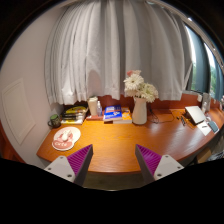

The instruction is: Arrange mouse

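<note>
While our hand-held gripper [112, 165] hangs high over the table [115, 145], its fingers spread wide and holding nothing, we judge we are at the search-and-approach step. We cannot make out a mouse; it may lie by the laptop [197, 113] at the far right. Next we must find it and descend. We count one vase [139, 108] of flowers, one laptop, one round disc [67, 139].

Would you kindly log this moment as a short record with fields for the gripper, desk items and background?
gripper: gripper open, nothing between its fingers, held above the near desk edge
desk: wooden desk
centre item: vase of flowers
left items: books, round red and white object
right item: laptop
background: white curtains
mouse: not identifiable
</note>
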`<action>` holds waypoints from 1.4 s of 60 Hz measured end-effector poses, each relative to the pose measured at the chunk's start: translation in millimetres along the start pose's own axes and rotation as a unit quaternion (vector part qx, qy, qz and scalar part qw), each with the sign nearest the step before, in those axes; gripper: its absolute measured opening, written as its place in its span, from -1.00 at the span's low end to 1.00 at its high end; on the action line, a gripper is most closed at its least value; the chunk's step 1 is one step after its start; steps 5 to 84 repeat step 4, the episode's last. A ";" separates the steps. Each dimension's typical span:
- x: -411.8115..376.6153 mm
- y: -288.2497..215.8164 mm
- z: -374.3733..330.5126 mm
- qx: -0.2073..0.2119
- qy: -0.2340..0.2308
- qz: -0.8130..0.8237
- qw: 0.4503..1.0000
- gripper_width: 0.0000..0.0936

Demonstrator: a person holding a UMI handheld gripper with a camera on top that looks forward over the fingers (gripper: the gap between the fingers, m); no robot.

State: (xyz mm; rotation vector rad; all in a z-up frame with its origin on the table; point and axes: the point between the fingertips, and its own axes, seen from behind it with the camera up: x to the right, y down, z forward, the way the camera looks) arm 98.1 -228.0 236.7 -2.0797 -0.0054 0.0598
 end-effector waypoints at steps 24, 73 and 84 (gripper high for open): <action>1.7 -0.6 -2.7 0.004 -0.003 0.003 1.000 0.83; 1.7 -0.6 -2.7 0.004 -0.003 0.003 1.000 0.83; 1.7 -0.6 -2.7 0.004 -0.003 0.003 1.000 0.83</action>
